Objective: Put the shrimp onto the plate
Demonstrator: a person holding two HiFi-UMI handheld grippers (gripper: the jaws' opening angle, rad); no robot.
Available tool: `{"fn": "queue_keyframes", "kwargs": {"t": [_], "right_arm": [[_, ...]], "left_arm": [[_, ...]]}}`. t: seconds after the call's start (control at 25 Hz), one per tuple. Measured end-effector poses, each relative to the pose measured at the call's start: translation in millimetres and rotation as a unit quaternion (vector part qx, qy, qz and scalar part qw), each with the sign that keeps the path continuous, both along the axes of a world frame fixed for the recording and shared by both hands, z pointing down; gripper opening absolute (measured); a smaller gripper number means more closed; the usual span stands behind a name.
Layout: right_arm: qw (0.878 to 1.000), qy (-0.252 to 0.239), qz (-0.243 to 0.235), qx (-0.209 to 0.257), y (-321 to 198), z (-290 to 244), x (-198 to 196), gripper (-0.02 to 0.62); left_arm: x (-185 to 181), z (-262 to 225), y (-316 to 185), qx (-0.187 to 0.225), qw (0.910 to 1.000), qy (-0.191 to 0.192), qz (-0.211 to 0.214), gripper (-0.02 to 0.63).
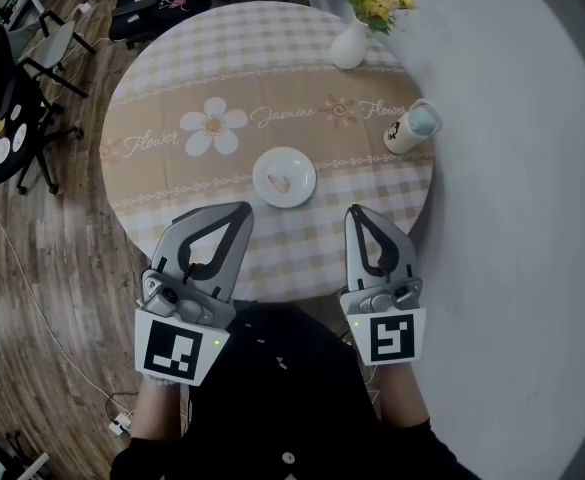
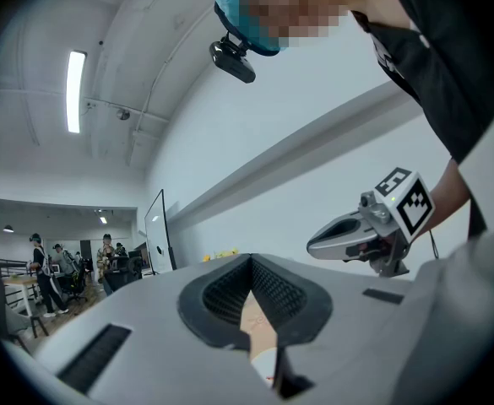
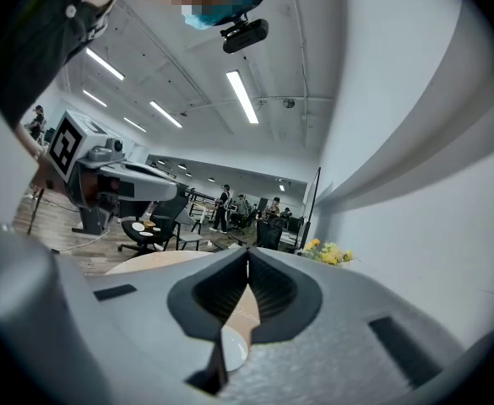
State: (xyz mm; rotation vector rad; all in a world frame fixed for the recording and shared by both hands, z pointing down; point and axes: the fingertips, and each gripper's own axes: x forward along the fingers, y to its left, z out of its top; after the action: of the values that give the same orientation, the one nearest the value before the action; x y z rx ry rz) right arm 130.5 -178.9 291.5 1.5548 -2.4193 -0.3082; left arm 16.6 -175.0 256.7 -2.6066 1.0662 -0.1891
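A small pink shrimp [image 1: 281,181] lies on the white plate [image 1: 298,190] near the middle of the round checked table [image 1: 172,88]. Both grippers hover over the table's near edge, short of the plate. My left gripper [image 1: 243,209] is to the plate's near left, tips together with nothing between them. My right gripper [image 1: 355,211] is to its near right, also shut and empty. In the left gripper view the jaws meet at the tip [image 2: 251,260], and the right gripper [image 2: 373,230] shows beside them. A sliver of the plate [image 3: 232,350] shows through the right gripper's jaw gap.
A white vase with yellow flowers [image 1: 352,40] stands at the table's far right edge. A mug [image 1: 410,128] stands at the right edge. Black office chairs [image 1: 12,118] stand on the wooden floor to the left. A white wall [image 1: 532,168] runs close on the right.
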Motion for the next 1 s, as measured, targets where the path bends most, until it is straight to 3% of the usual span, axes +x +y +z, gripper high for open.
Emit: {"fn": "queue_keyframes", "kwargs": {"t": [1.0], "right_arm": [[1.000, 0.006, -0.005, 0.001, -0.3, -0.6, -6.6, 0.002]], "left_arm": [[-6.3, 0.5, 0.8, 0.002, 1.0000, -0.001, -0.007, 0.000]]}}
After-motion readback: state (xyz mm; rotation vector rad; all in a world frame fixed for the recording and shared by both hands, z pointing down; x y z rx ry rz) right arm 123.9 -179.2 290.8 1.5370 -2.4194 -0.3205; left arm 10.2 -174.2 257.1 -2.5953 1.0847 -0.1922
